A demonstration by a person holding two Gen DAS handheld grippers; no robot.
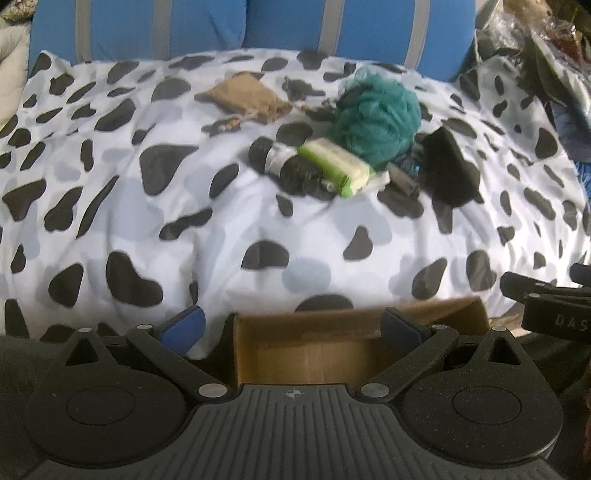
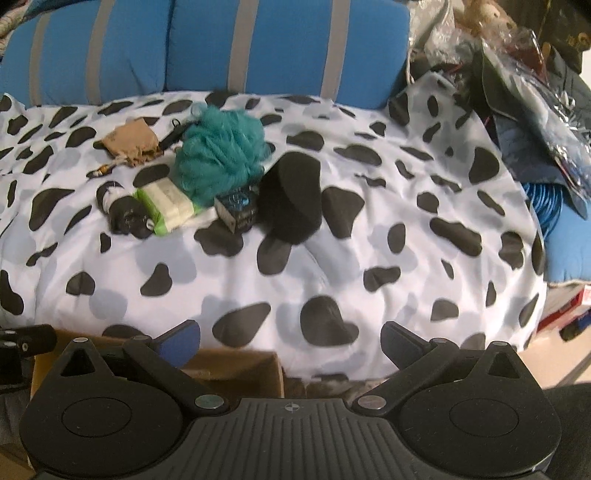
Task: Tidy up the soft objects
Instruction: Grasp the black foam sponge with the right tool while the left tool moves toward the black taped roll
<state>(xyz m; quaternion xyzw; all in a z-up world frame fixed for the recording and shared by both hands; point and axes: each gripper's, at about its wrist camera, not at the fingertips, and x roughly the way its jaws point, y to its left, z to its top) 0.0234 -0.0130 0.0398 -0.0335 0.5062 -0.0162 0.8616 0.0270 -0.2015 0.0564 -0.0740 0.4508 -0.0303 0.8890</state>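
Note:
On a cow-print duvet (image 1: 221,229) (image 2: 369,206) lies a cluster of small things: a teal mesh bath pouf (image 1: 376,116) (image 2: 221,151), a green-wrapped pack of white pads (image 1: 338,166) (image 2: 166,205), a black roll with a white band (image 1: 280,162) (image 2: 122,210), a black soft cloth piece (image 1: 450,166) (image 2: 291,192), a small dark box (image 2: 238,206) and a tan drawstring pouch (image 1: 247,98) (image 2: 131,146). My left gripper (image 1: 291,328) is open over an open cardboard box (image 1: 317,350). My right gripper (image 2: 290,345) is open, near the bed's front edge, with the cardboard box (image 2: 236,369) at its left.
Blue cushions with grey stripes (image 1: 258,26) (image 2: 221,48) back the bed. A heap of bags and clutter (image 2: 517,85) sits at the right, with a blue coiled cable (image 2: 543,199). The right gripper's body (image 1: 550,299) shows at the left view's right edge.

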